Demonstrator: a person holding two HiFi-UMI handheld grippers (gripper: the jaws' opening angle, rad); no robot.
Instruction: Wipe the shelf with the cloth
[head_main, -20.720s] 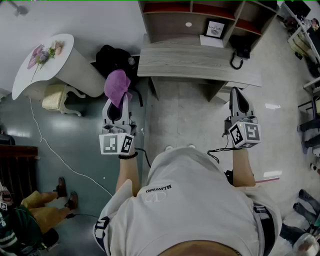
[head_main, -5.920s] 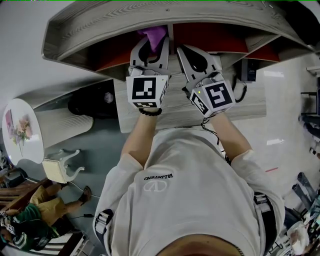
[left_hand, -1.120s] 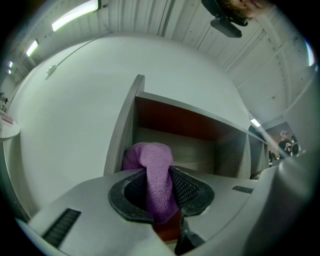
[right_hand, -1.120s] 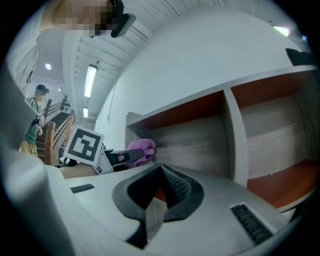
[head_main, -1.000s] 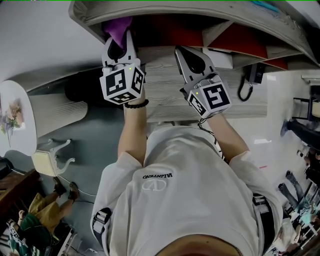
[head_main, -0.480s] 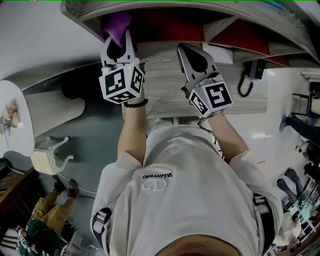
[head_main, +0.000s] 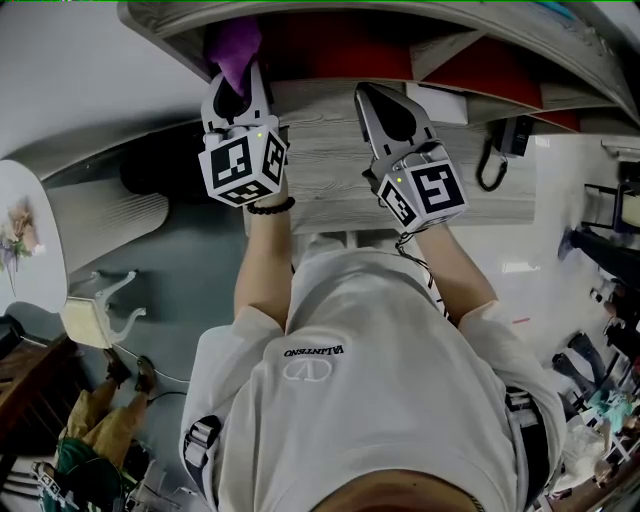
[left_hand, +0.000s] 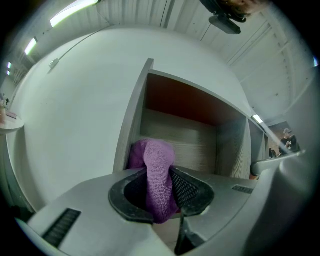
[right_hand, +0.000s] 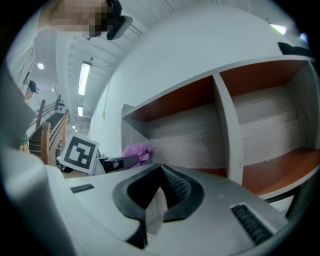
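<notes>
Since the purple cloth (left_hand: 156, 167) is soft, light terry that folds and slumps wherever it is not supported, it is best held by a thick bunched fold, and that is how the left tool (left_hand: 159, 192) has it: both jaws are pressed onto a fat fold, with a rounded wad standing clear beyond the tips to do the rubbing. It will likely drag a little on the wood grain and not slide, so a firm pinch matters. That wad sits at the mouth of the leftmost compartment of the shelf (left_hand: 134, 115), close to its left wall; whether it presses the board I cannot tell. No other object shows in that compartment, only grey boards and a reddish ceiling. The right tool (right_hand: 159, 172) hangs just beside, over the wooden surface (head_main: 330, 170), its jaws drawn together on nothing. The right gripper view shows only bare boards in the next two compartments.
</notes>
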